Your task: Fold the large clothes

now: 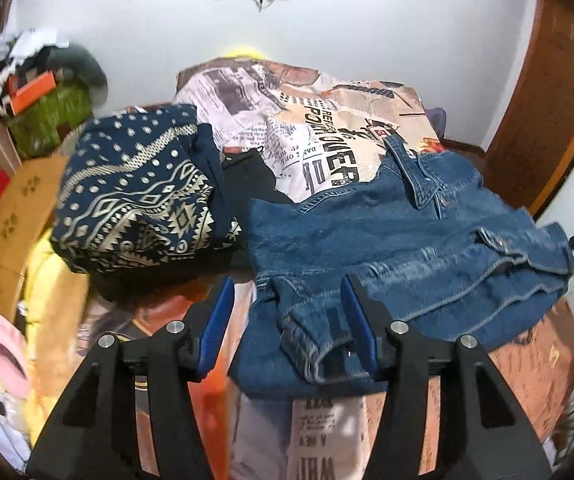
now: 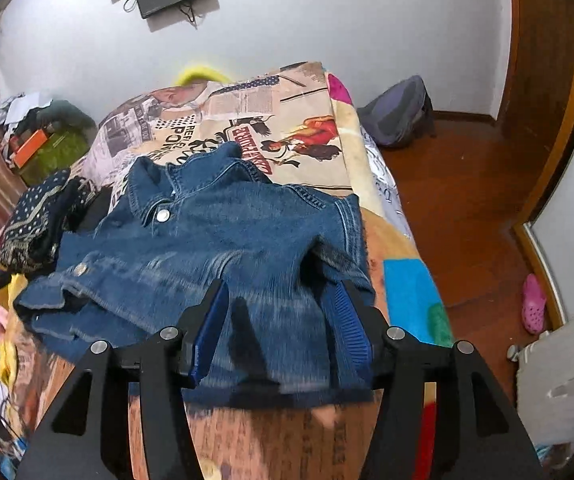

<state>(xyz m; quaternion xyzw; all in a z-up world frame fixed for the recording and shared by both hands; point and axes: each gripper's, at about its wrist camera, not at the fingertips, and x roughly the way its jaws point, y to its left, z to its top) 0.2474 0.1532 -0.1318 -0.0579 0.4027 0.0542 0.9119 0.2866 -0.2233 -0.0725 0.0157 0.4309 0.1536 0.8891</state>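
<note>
I see the denim jacket (image 2: 215, 240) lying folded on the bed (image 2: 311, 100); my left hand-held gripper (image 1: 287, 320) and right hand-held gripper (image 2: 281, 316) both gape over its near edge, gripping nothing.

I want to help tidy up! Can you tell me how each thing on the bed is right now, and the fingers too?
Denim jacket: partly folded on the bed, collar up, not gripped.
Patterned navy cloth: folded in a pile beside the jacket.
Left gripper: fingers open over the jacket's near edge.
Right gripper: fingers open over the jacket's hem.
Bedcover: spread flat.
</note>
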